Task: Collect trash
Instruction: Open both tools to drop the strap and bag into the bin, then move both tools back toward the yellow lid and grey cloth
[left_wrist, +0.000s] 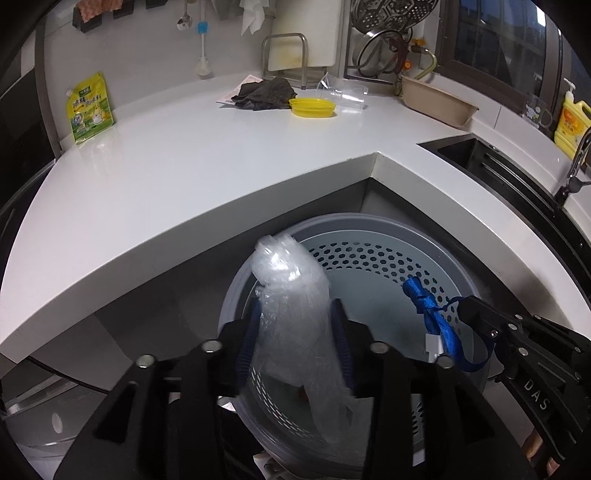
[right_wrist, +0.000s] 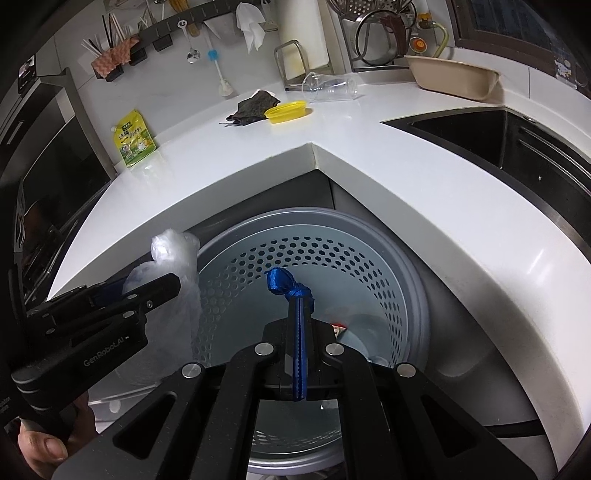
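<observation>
A: Trash first, left wrist view: what does it look like?
B: A crumpled clear plastic bag (left_wrist: 295, 295) stands between the fingers of the left gripper (left_wrist: 295, 314), over the round grey bin (left_wrist: 369, 225) under the counter corner. The jaws stand partly apart; I cannot tell if the pads press on the plastic. At right, the right gripper (left_wrist: 463, 308) is clamped on a knotted blue ribbon (left_wrist: 424, 299).
A: And inside the bin?
B: Perforated walls, and something small and reddish shows low down behind the plastic.
A: Other containers there?
B: A yellow dish (left_wrist: 312, 107) beside a dark cloth (left_wrist: 262, 96), and a beige tub (left_wrist: 437, 103) near the sink (left_wrist: 461, 147).
A: Right wrist view?
B: The ribbon (right_wrist: 297, 332) runs up between the narrow right gripper (right_wrist: 299, 306) jaws, its knot above the fingertips, over the bin (right_wrist: 388, 236). Scraps lie at the bottom. The left gripper (right_wrist: 162, 288) with the bag (right_wrist: 177, 258) is at the bin's left rim.
</observation>
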